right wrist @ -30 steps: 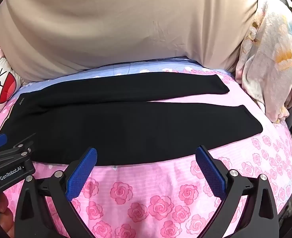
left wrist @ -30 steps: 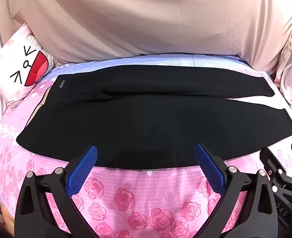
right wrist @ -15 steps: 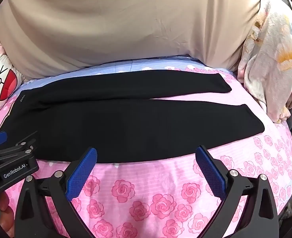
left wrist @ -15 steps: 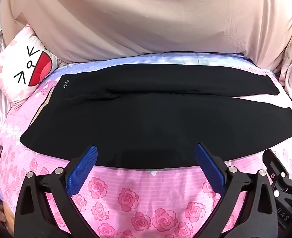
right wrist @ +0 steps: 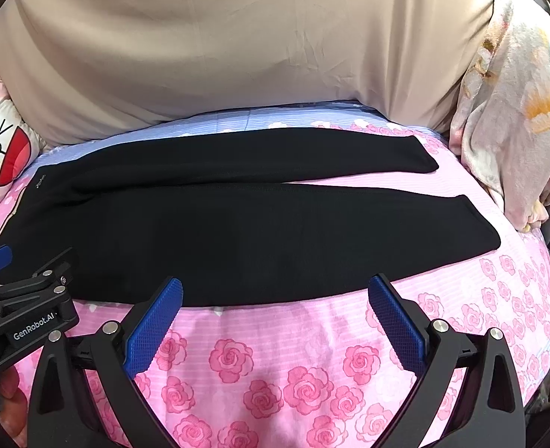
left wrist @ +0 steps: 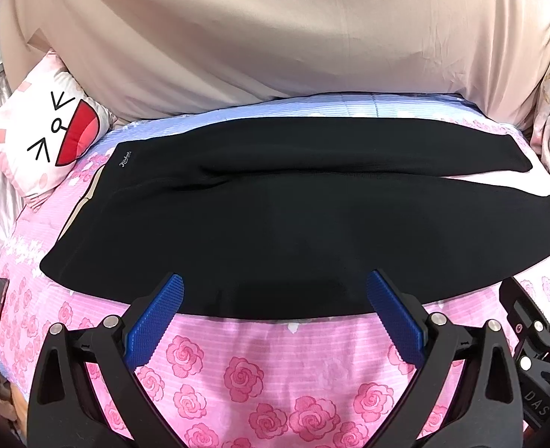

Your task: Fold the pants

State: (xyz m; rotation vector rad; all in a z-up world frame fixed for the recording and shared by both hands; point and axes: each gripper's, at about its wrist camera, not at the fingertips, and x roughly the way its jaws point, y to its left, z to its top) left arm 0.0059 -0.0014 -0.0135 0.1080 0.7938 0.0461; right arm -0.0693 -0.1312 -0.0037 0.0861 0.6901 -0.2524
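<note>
Lying crosswise, pants, waistband left.

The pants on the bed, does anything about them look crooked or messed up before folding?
Mostly tidy. The black pants lie flat on the rose-print bedspread, but the legs splay apart toward the cuffs, showing a pink wedge. There is slight bunching at the crotch. Both tools, left and right, are open, holding nothing.

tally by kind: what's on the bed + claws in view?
Black pants: 1
Cartoon-face pillow: 1
Floral blanket: 1
Claws, both open: 2, left claw, right claw
Total: 5
</note>
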